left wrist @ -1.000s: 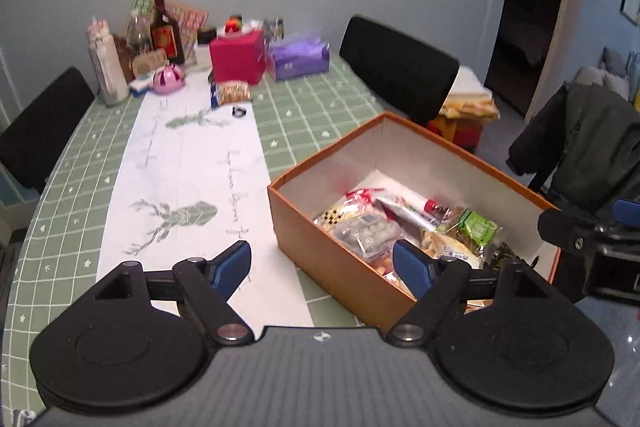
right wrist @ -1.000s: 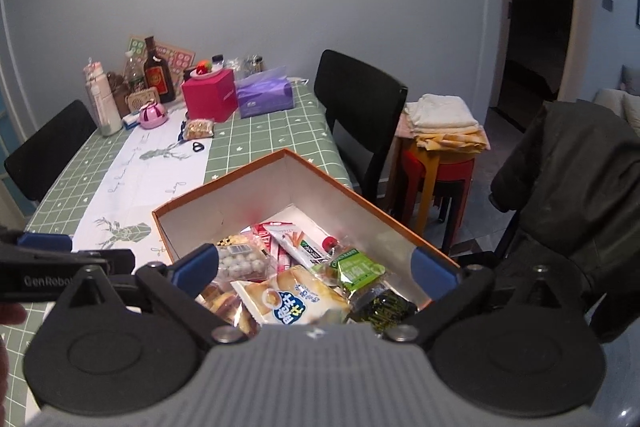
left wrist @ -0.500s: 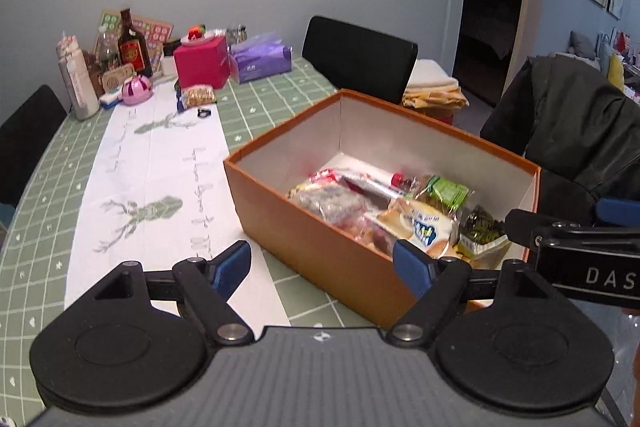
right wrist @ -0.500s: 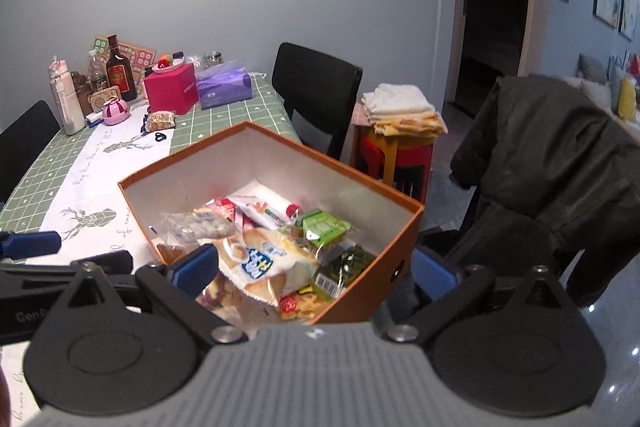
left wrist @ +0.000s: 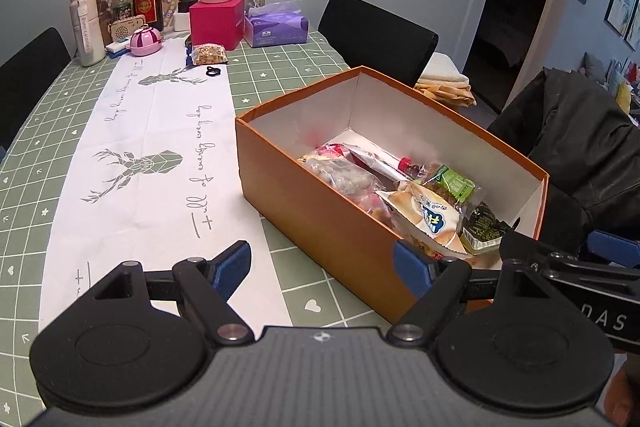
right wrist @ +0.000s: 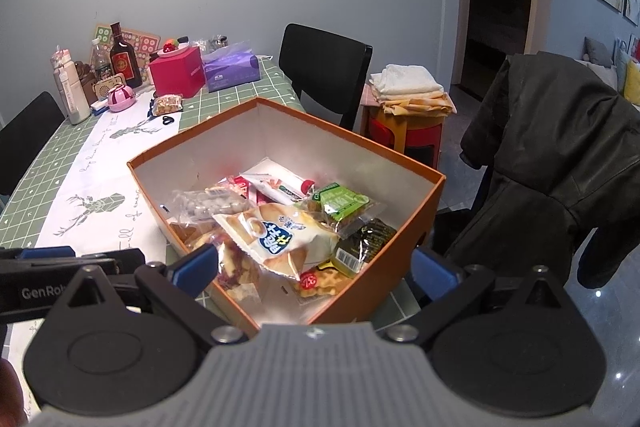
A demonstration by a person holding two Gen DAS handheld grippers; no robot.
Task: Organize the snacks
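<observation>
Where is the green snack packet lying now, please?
The green snack packet lies inside the orange box, toward its right side in the right wrist view, between the white and blue bag and the dark green packet.

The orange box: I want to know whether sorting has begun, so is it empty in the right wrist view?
No, the orange box holds several snack packets, among them a green packet.

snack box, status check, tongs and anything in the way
Left tongs open, empty. Right tongs open, empty. Orange box on table, snack packets inside. Nothing blocking.
</observation>
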